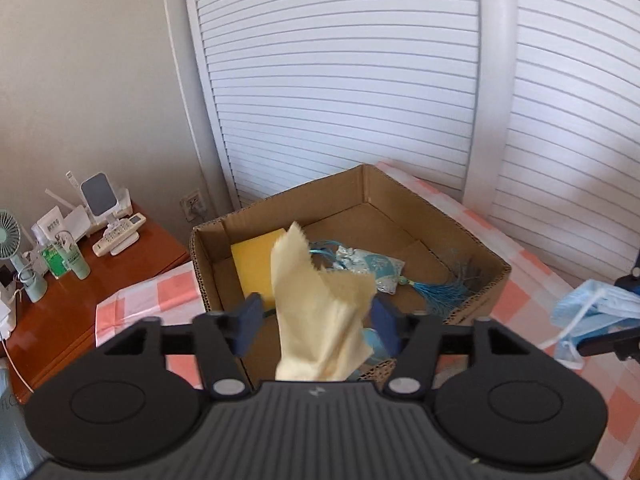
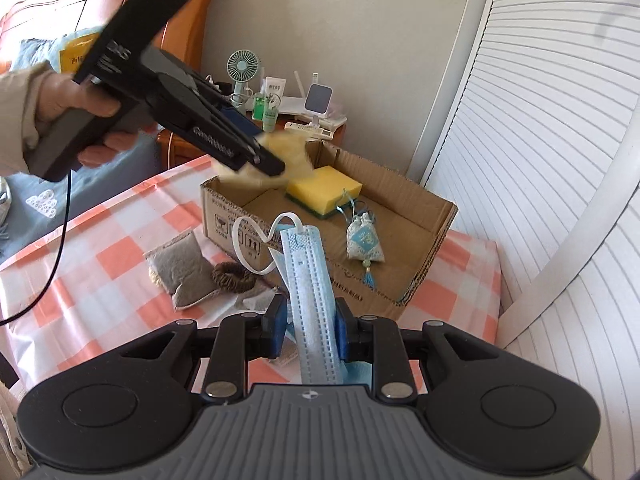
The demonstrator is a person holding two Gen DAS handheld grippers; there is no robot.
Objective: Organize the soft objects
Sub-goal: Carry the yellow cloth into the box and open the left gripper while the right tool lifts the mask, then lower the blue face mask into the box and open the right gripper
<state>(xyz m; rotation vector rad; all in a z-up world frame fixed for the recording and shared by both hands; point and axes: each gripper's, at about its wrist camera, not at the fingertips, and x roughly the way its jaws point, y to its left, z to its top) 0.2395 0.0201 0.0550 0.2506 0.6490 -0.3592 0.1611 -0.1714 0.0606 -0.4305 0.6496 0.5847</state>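
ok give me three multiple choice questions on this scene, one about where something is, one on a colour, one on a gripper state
1. Where does the yellow sponge lie?
A. inside the cardboard box
B. on the checked cloth
C. on the wooden nightstand

2. What colour is the face mask?
A. pink
B. light blue
C. black

3. How does the right gripper stand?
A. wide open and empty
B. shut on the face mask
C. shut on the sponge

Answers:
1. A, the sponge sits on the box floor near its back corner.
2. B, its pleated fabric is light blue with a white ear loop.
3. B, both pads press the folded mask from either side.
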